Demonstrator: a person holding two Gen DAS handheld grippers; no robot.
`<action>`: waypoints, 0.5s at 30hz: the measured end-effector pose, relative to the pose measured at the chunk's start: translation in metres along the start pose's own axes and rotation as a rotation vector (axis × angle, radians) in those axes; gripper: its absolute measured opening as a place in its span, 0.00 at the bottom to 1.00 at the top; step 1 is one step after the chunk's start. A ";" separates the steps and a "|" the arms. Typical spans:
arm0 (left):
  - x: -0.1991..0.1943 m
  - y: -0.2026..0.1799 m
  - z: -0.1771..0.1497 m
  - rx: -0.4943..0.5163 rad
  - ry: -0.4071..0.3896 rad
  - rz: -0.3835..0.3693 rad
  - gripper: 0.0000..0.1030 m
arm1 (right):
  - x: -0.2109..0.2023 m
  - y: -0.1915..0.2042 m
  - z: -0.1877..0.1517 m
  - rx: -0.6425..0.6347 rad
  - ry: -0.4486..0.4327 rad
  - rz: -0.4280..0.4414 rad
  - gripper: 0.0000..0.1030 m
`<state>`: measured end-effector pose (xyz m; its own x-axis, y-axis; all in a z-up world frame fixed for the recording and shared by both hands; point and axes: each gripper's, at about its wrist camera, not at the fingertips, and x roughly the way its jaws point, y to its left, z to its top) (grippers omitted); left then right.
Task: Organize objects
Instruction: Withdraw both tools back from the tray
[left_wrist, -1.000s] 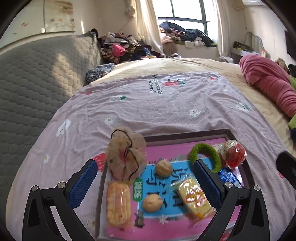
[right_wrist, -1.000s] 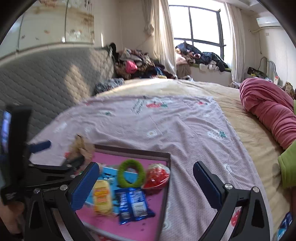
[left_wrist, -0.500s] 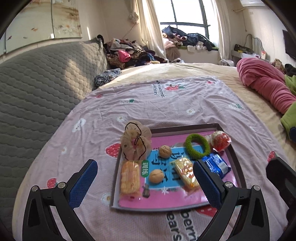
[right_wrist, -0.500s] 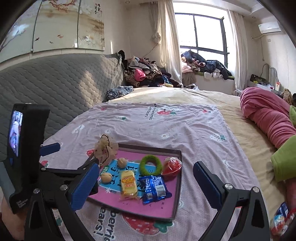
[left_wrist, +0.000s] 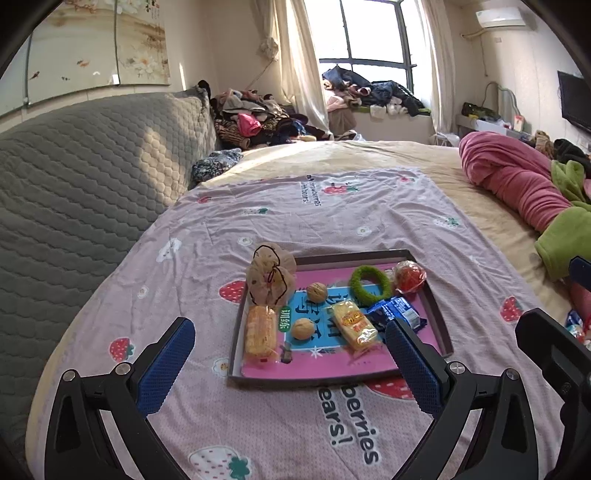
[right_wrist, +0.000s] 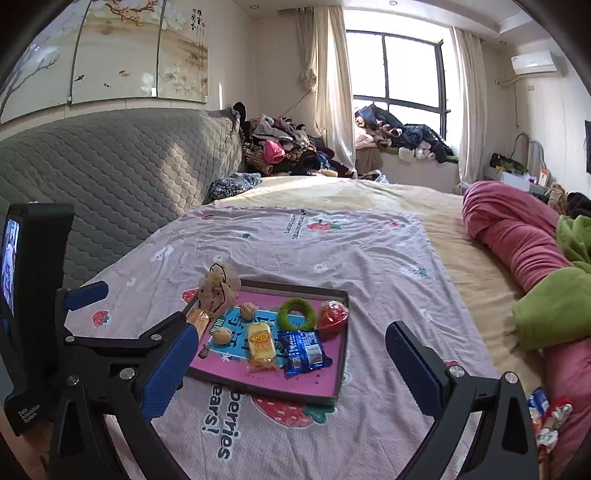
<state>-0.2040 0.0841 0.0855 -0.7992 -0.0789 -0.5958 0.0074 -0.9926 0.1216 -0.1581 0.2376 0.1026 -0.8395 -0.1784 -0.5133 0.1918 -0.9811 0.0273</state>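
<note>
The left claw (left_wrist: 290, 363) stands wide, its blue-padded fingers (left_wrist: 166, 365) spread and holding nothing, above the lilac strawberry-print sheet (left_wrist: 332, 221) just short of the tray. The right claw (right_wrist: 290, 363) is likewise wide and holds nothing; in its view the left claw's black frame crosses the lower left, in front of the tray's near-left corner.

Between the fingers of both claws lies the dark-rimmed tray (left_wrist: 441, 328) with a pink and blue printed bottom, resting flat on the sheet. Along its left side sit a wrapped orange-brown cake (left_wrist: 260, 330) and, behind it, a tan drawstring pouch (left_wrist: 271, 275) that overhangs the far-left corner. Two walnuts (left_wrist: 317, 291) lie near the middle, one behind the other. To their right is a yellow wrapped snack (left_wrist: 354, 324), with a blue snack packet (left_wrist: 395, 312) touching its right side. A green fuzzy ring (left_wrist: 370, 285) sits toward the far rim, and a red item in clear wrap (left_wrist: 410, 276) occupies the far-right corner just beside the ring.

Outward from the tray, the sheet covers a beige bed (left_wrist: 369, 155). A gray quilted headboard (left_wrist: 92, 173) rises on the left, a rolled pink blanket (left_wrist: 517, 181) and a green blanket (right_wrist: 554, 306) lie on the right, and clothes are heaped by the window (right_wrist: 399, 62). A few loose wrapped snacks (right_wrist: 546, 417) lie at the right edge of the right wrist view.
</note>
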 end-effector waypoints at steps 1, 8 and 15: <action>-0.004 -0.001 -0.001 0.003 0.000 -0.001 1.00 | -0.003 0.001 0.000 -0.002 0.001 0.000 0.99; -0.033 0.002 0.001 0.008 -0.026 0.005 1.00 | -0.027 0.007 0.006 -0.013 -0.010 -0.013 0.99; -0.059 0.011 0.003 0.001 -0.052 0.011 1.00 | -0.046 0.014 0.009 -0.023 -0.007 -0.035 0.99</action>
<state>-0.1586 0.0786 0.1240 -0.8290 -0.0852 -0.5527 0.0160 -0.9915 0.1288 -0.1218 0.2309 0.1343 -0.8496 -0.1448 -0.5071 0.1741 -0.9847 -0.0106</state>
